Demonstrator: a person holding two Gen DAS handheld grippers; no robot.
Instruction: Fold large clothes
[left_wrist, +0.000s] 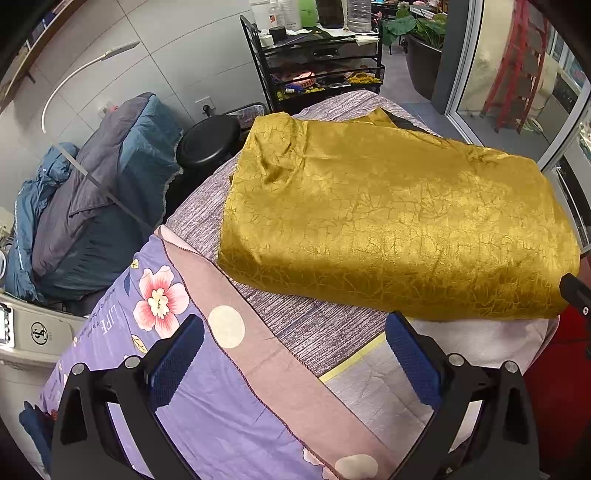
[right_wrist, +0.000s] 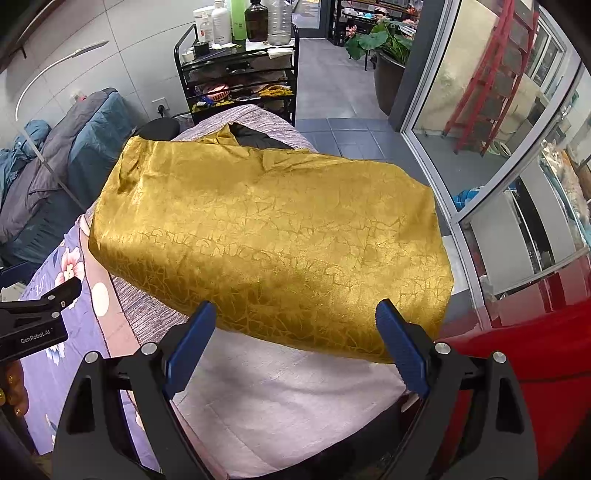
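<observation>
Gold garment lies folded into a thick rough rectangle on the striped grey-purple cover of the bed, crackle-pattern satin face up. Its far end shows a small wrinkled flap and a bit of black fabric peeking from under it. The near edge hangs over a pale pink-white blanket in the right wrist view. The left edge sits near a dusty pink band with cream dots, which borders a purple floral sheet.

Left claw is released, blue pads wide apart, nothing between them; it hovers over the pink band and the striped cover, just short of the garment's near edge, not touching it. Right claw is also released, pads spread, empty. The garment's near edge shows between its fingertips, but contact cannot be told. Part of the left gripper body shows at the left edge of the right wrist view, beside the floral sheet.

Around: black wire cart with bottles on top behind the bed, black round stool beside it, blue-grey bedding pile at left, white arched lamp on the wall side, potted plant by the glass door, red glossy object at right, red ladder outside the glass.
</observation>
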